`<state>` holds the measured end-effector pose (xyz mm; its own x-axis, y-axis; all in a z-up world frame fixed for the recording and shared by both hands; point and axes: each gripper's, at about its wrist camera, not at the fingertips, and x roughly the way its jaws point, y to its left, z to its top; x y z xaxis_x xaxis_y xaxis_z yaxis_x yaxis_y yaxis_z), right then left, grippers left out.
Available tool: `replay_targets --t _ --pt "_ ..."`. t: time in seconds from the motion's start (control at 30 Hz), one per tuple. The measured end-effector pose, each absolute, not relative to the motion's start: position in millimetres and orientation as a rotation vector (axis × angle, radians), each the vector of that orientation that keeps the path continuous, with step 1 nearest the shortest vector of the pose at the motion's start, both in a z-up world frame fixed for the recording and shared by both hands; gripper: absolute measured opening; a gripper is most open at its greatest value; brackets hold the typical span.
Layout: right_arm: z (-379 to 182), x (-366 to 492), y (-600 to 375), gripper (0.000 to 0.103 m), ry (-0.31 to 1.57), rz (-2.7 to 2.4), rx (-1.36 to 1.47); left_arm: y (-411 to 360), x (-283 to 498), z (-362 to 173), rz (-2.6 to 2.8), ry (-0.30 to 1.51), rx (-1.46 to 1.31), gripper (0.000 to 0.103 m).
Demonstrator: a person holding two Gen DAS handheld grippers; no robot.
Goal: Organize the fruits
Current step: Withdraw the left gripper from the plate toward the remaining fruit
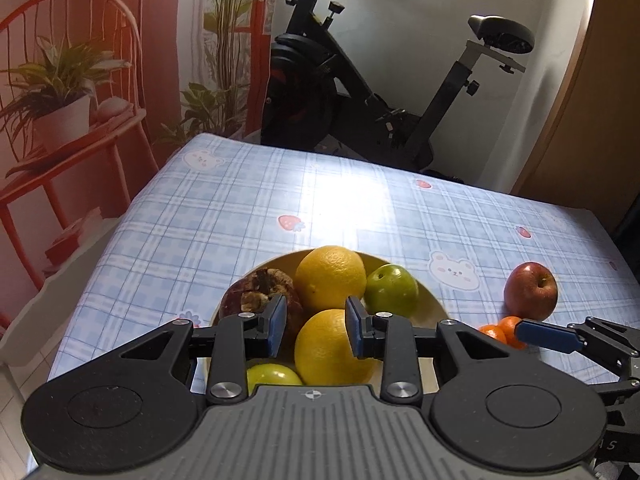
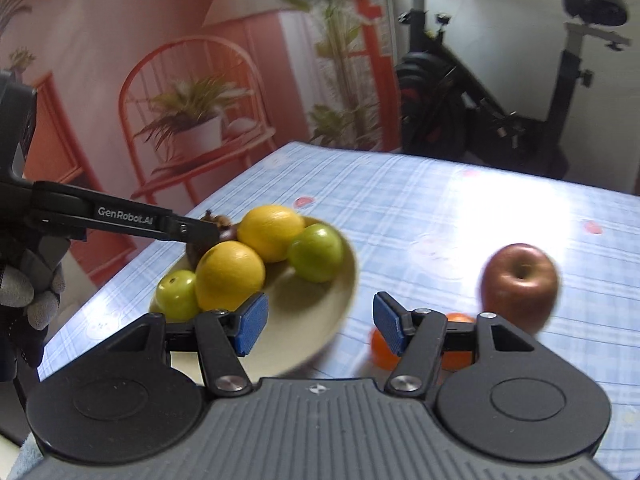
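The right gripper (image 2: 316, 328) is hanging spread and empty, the tangerines (image 2: 452, 342) lying just past its right finger (image 2: 390, 328), the apple (image 2: 520, 284) beyond, stem dimple up. Centring over one tangerine before closing seems wise. The left gripper (image 1: 316, 332) is hovering part-open, empty, over the bowl (image 1: 430, 304).
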<state>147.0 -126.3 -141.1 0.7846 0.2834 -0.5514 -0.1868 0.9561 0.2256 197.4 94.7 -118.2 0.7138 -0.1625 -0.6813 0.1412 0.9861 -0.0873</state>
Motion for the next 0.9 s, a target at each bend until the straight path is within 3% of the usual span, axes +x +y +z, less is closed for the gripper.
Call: replay_targets --t 0.27,0.73,0.9 --pt "-125.5 106.6 -168.5 0.063 0.515 0.139 0.14 34.8 163.7 -102.8 -0.277 0.656 -0.027 0.034" --pt "-150.4 38.3 -225.9 0.063 0.45 0.032 0.182 -22.9 107.1 -146.3 -0.361 0.669 -0.074 0.034" --pt "-155.7 32.8 -218.0 0.046 0.517 0.099 0.164 -19.5 108.0 -148.9 -0.356 0.676 -0.068 0.034"
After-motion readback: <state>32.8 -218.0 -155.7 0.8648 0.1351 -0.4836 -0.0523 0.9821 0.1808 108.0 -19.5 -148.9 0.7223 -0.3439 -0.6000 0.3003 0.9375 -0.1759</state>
